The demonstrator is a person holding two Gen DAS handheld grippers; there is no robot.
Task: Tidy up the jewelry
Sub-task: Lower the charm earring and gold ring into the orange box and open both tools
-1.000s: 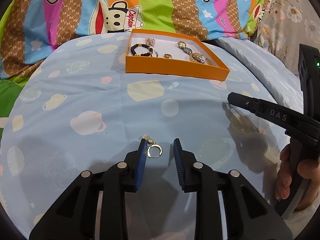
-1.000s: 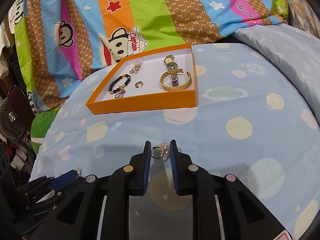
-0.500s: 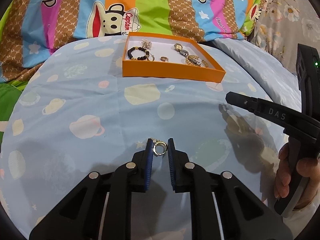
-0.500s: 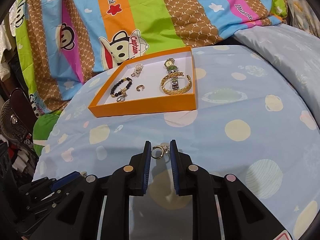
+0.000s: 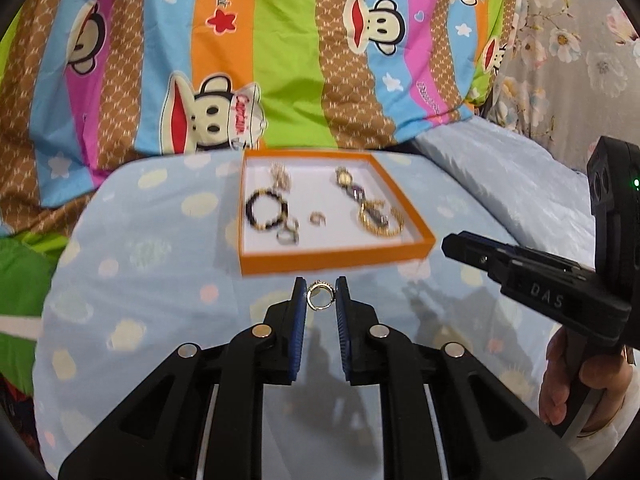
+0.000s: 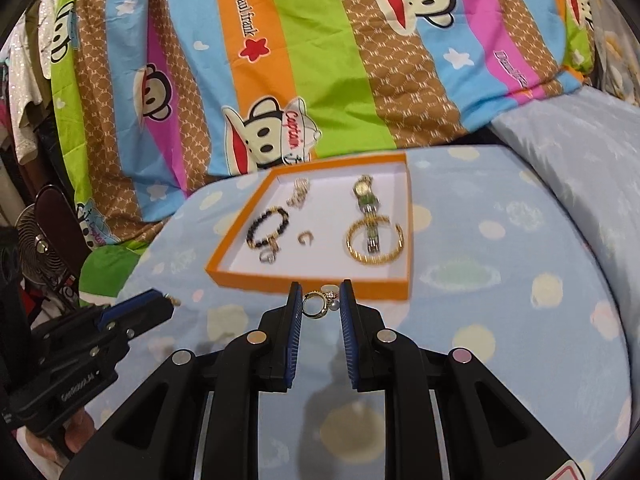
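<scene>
Both pinched narrowly on small earrings: left gripper [image 5: 321, 295] on a gold hoop [image 5: 320, 295], right gripper [image 6: 320, 303] on a pearl-tipped ring [image 6: 318, 305], orange tray [image 5: 336, 255] just ahead, beyond both tips, near wall first.

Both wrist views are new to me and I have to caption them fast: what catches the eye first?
First the loud striped monkey-print quilt across the back. Then the orange tray on the pale blue sheet, holding a beaded bracelet, a watch and a gold bangle. Nearest, each pair of tongs pinches a small gold ring: left tongs and right tongs, just short of the tray.
</scene>
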